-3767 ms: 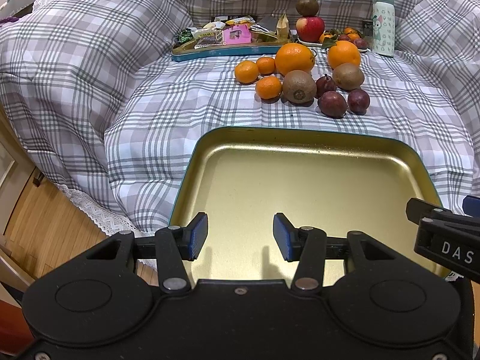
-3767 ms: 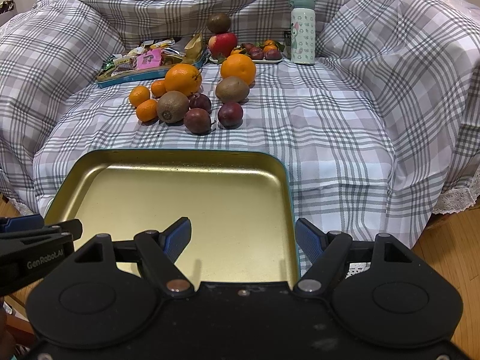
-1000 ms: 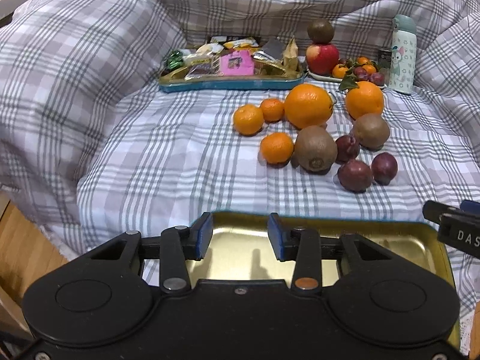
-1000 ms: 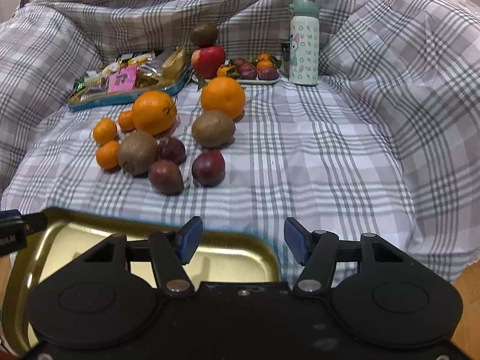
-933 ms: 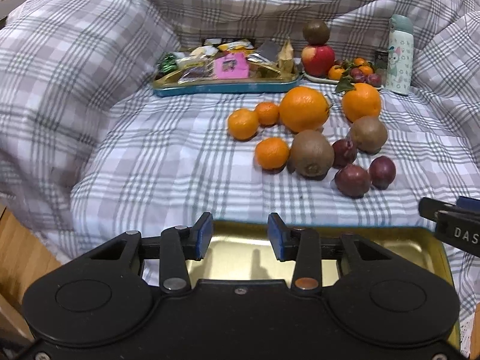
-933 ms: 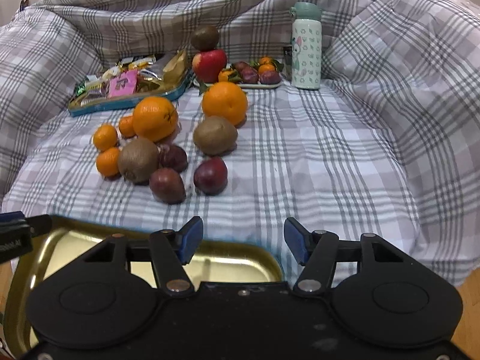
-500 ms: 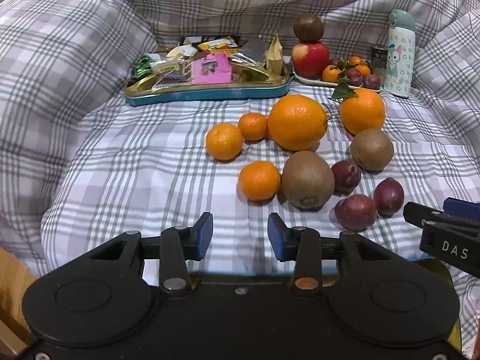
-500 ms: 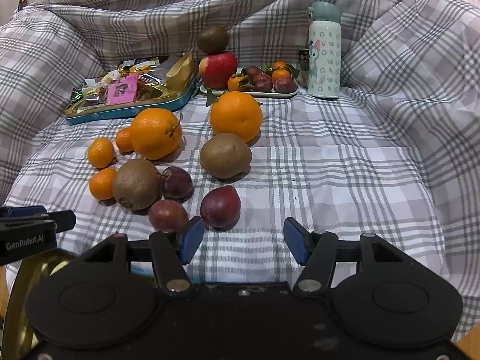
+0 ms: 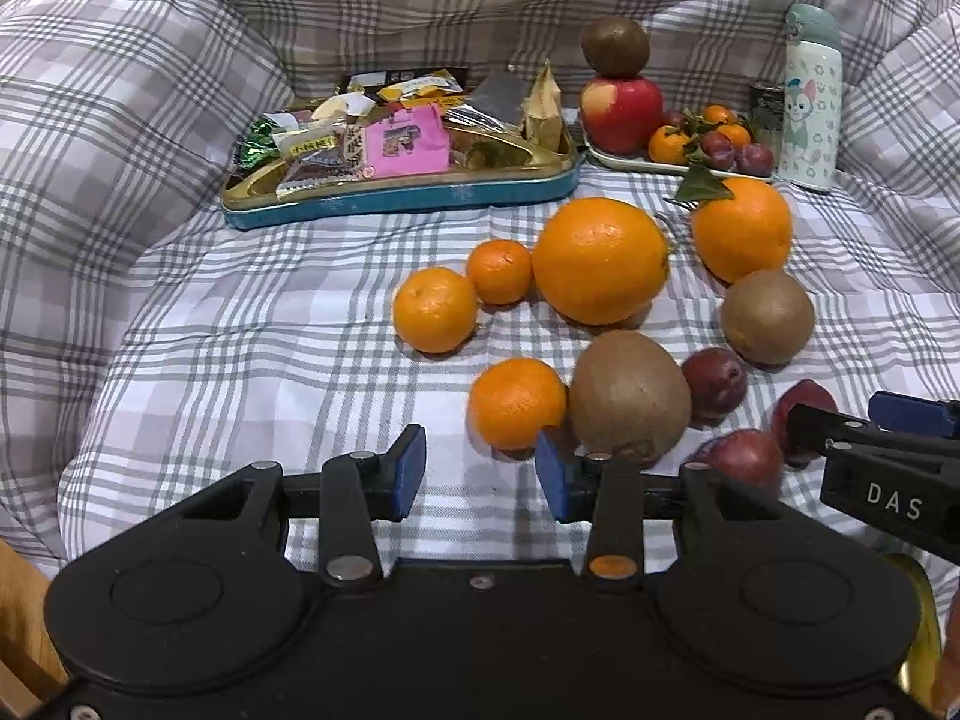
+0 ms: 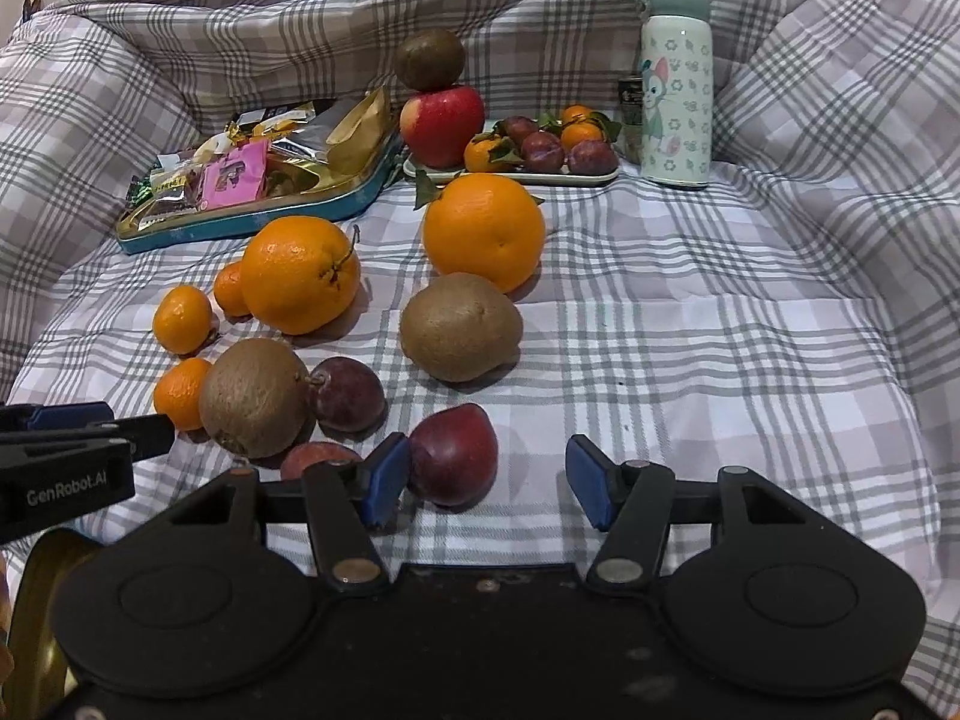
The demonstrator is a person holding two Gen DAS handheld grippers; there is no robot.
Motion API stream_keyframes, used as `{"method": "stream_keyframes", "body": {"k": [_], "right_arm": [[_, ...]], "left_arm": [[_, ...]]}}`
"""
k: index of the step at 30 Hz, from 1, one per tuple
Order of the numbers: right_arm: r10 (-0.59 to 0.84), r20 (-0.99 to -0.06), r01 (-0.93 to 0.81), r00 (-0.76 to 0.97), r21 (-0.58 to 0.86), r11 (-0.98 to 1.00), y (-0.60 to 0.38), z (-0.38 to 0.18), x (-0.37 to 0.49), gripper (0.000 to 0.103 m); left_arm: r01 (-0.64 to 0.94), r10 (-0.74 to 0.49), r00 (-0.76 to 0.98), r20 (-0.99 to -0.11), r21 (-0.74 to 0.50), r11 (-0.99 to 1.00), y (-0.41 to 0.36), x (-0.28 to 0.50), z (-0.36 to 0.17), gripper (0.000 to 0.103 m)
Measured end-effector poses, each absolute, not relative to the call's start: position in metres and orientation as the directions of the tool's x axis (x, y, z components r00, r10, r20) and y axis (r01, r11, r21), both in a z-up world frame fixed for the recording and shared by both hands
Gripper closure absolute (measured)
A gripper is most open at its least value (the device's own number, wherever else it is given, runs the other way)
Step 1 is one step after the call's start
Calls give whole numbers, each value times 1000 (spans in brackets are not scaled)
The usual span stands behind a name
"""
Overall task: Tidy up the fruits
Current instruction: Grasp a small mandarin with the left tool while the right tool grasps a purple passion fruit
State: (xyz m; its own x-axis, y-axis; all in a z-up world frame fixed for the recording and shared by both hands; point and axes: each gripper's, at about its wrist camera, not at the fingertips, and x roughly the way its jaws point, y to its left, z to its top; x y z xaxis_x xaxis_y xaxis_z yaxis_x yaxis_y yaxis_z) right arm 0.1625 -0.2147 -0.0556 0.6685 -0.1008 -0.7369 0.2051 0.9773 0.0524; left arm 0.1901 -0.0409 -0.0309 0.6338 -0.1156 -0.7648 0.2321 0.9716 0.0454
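Loose fruit lies on the checked cloth: two large oranges (image 9: 600, 261) (image 10: 483, 231), small mandarins (image 9: 517, 402), two kiwis (image 9: 629, 399) (image 10: 459, 327) and dark plums (image 10: 454, 453). My left gripper (image 9: 480, 474) is open just short of the nearest mandarin, nothing between its blue pads. My right gripper (image 10: 489, 483) has its jaws closing; a dark plum sits just beyond its left pad, not pressed. A sliver of the gold tray (image 10: 24, 600) shows at the lower left under the right gripper.
At the back stand a blue-rimmed tin of wrapped snacks (image 9: 396, 147), a small plate with an apple (image 9: 621, 114), a kiwi on top and small fruit, and a pale green bottle (image 10: 675, 84). Checked bedding rises on every side.
Both grippers have moved forward and lower, from over the gold tray to the loose fruit, which now looks larger. The right jaws have narrowed a little.
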Motion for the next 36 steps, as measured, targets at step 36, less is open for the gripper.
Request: {"method": "stream_keyframes", "body": {"k": [36], "right_arm": [[-59,-758,177,650,75,981,-216,-72,179,63]], "left_arm": [[321,-225,574,-787,-37,946,-54,235,-42,52]]}}
